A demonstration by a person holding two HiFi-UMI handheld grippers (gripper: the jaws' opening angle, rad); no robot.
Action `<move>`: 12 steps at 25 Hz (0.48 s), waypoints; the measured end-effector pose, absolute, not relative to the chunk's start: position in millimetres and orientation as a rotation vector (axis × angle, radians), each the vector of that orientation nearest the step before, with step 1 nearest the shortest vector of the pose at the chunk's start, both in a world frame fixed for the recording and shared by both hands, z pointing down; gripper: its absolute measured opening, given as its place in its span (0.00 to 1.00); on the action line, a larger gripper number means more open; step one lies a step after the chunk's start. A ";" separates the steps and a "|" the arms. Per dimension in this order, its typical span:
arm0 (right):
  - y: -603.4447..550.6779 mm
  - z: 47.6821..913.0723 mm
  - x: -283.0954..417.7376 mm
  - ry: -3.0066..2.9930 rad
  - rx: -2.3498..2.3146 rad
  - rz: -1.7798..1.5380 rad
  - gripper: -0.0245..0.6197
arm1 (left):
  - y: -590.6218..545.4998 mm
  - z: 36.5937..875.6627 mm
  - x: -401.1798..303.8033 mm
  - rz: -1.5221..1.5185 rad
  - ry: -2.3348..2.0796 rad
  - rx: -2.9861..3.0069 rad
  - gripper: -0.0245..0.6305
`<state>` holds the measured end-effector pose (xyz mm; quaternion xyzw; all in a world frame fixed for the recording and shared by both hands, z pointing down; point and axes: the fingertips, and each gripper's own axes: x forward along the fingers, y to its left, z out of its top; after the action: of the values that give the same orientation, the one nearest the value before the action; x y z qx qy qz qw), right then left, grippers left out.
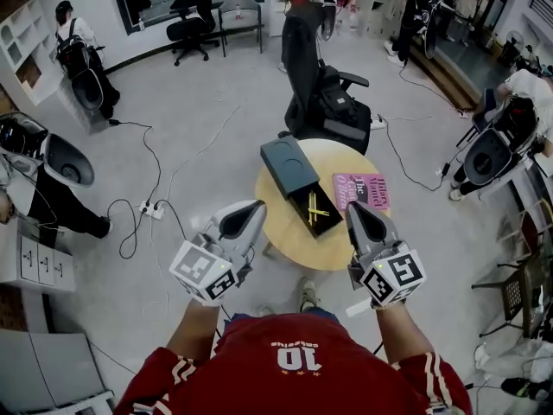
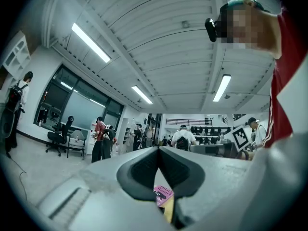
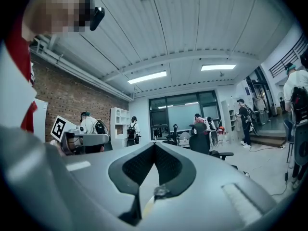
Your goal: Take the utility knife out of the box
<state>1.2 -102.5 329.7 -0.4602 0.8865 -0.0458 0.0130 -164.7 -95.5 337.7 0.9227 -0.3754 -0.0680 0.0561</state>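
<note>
Closest to us are our own two sets of fingers, both clenched on nothing. The left gripper (image 2: pixel 158 152) has its dark pads pressed together at the tips, and the right gripper (image 3: pixel 154 147) is the same. Neither touches anything. Through the slit below the left pads we glimpse a sliver of pink and yellow.

From the head view, both grippers hang side by side at the near edge of the round table (image 1: pixel 285 242), one at each side of it and apart from what lies on it. On that one table lie two things, one box (image 1: pixel 290 164) and one pink book (image 1: pixel 361 188), just beside each other. The box is open, and in its black tray rests the yellow utility knife (image 1: pixel 316 213), untouched. Whether the yellow strokes are one knife or more, we cannot tell.

Beyond the table stands one black office chair (image 1: pixel 302 54) with a dark bag on its seat, and cables trail across the floor. Several people stand around the room's edges.
</note>
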 end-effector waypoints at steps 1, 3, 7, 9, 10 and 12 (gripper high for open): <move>-108.1 331.3 1.0 2.780 -1.415 -0.149 0.04 | -98.8 338.2 -163.4 -0.205 -1.151 2.794 0.04; -119.4 334.0 -2.7 2.822 -1.369 -0.148 0.04 | -106.5 338.4 -163.5 -0.200 -1.185 2.777 0.04; -140.3 335.8 -12.6 2.889 -1.262 -0.140 0.04 | -127.3 337.8 -162.4 -0.202 -1.228 2.752 0.04; -145.6 338.5 -17.6 2.921 -1.192 -0.165 0.04 | -134.7 336.3 -159.0 -0.195 -1.239 2.753 0.04; -148.0 339.9 -19.8 2.939 -1.162 -0.170 0.04 | -138.3 335.1 -157.6 -0.193 -1.242 2.756 0.04; -152.7 342.0 -23.4 2.971 -1.126 -0.154 0.04 | -145.1 333.4 -155.5 -0.184 -1.246 2.767 0.04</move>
<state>-23.4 -152.7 342.0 -0.3539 0.9338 -0.0483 -0.0195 -155.5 -145.1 333.4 0.9090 -0.4092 -0.0604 0.0507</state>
